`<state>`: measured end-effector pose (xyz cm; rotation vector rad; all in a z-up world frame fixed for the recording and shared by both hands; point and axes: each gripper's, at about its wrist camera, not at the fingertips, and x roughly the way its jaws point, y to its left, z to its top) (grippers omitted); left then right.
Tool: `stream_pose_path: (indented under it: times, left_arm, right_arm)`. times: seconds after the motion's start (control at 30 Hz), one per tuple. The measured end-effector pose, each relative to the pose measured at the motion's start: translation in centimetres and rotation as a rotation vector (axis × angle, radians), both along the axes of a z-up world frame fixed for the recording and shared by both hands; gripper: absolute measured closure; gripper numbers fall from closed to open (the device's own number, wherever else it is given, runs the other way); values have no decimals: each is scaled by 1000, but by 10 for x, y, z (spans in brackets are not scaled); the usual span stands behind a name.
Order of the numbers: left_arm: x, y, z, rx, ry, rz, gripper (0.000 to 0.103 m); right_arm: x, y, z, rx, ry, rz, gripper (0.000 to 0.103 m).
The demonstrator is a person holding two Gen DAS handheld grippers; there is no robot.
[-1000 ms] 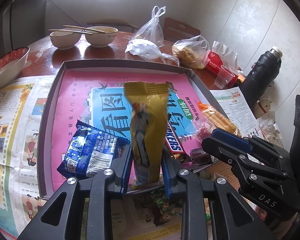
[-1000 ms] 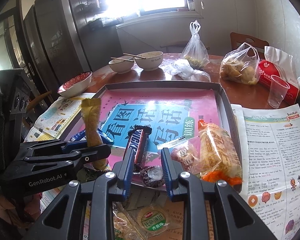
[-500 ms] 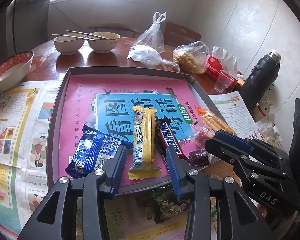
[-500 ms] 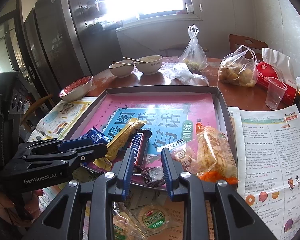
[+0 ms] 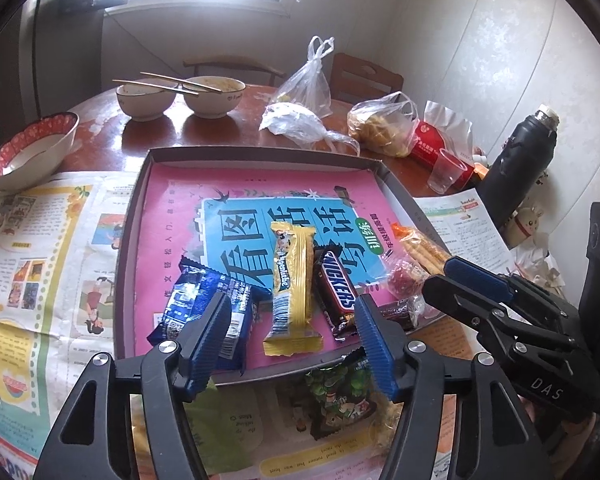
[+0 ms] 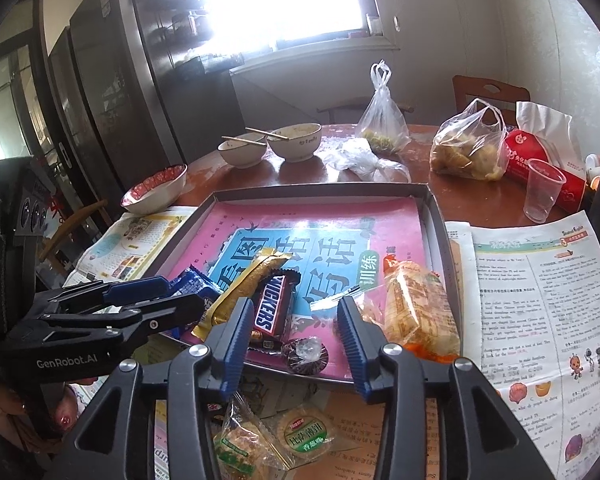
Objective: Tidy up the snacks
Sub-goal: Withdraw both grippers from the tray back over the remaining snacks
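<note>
Five snacks lie in our tray (image 5: 134,216); green packet (image 5: 342,396) and biscuits (image 6: 304,432) remain outside. Both tools (image 5: 292,344) (image 6: 296,344) released, empty.

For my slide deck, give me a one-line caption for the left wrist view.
Open left hand-held gripper above a yellow snack bar lying in the tray between a blue packet and a Snickers bar.

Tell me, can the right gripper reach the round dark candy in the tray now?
Probably yes: the right gripper is open, and the round dark candy lies uncovered just ahead between its fingers, near the tray edge.
</note>
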<state>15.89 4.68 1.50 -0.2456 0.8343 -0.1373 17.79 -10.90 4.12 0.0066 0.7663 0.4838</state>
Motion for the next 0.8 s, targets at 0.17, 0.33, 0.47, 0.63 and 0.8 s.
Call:
stream_pose_path:
  times: [0.17, 0.33, 0.47, 0.63, 0.8]
  left_arm:
    - [-5, 4, 5, -11, -8, 8, 34]
    - [-9, 8, 9, -16, -14, 18, 33]
    - [-13, 12, 13, -14, -24, 30, 32]
    - [-20, 16, 18, -7, -34, 40, 32]
    - [-27, 23, 21, -3, -38, 57, 32]
  right_arm:
    - [-4, -4, 5, 7, -11, -2, 55]
    - [-10, -6, 8, 13, -23, 0, 53]
    - [-15, -8, 10, 17, -27, 3, 52]
    - [-21, -9, 11, 18, -31, 15, 52]
    - [-28, -9, 12, 21, -30, 20, 51]
